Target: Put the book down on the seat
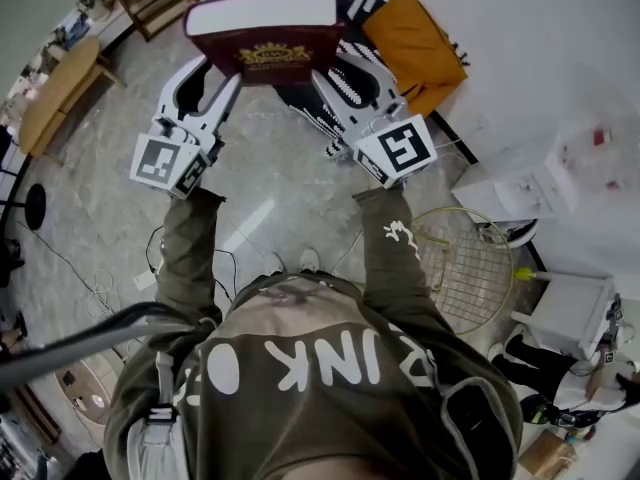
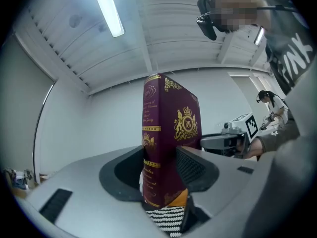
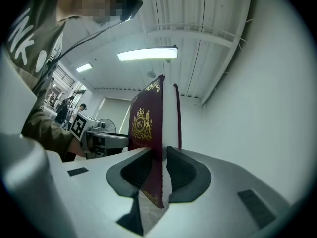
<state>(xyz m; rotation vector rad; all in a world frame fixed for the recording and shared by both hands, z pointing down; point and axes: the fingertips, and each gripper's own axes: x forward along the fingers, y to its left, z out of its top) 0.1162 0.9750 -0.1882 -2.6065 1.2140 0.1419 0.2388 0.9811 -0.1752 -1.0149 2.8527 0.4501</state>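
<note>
Head view: the book [image 1: 265, 36] is up in the air, caught between both tools. The left gripper [image 1: 222, 76] grasps its left end and the right gripper [image 1: 335, 68] its right end. The seat [image 1: 412, 36], with orange cushions and striped fabric [image 1: 352, 90], lies beyond and below the jaws, and the book looks clear of it. Left gripper view: the book [image 2: 168, 143] stands upright between the left gripper [image 2: 166, 172] jaws, spine end in, with both pads pressed on the covers, so the grip is firm. Striped fabric [image 2: 166, 221] and a bit of orange show just under the jaws. Right gripper view: the right gripper [image 3: 157, 167] is clamped on the book [image 3: 147, 128] at its page-edge end, apparently on the front cover and some pages, with the back cover rising past the outer jaw. Progress: the book is lifted and carried over the seat, about halfway by my read. Left to do: lower it, lay it on the cushions and let go with both tools.
</note>
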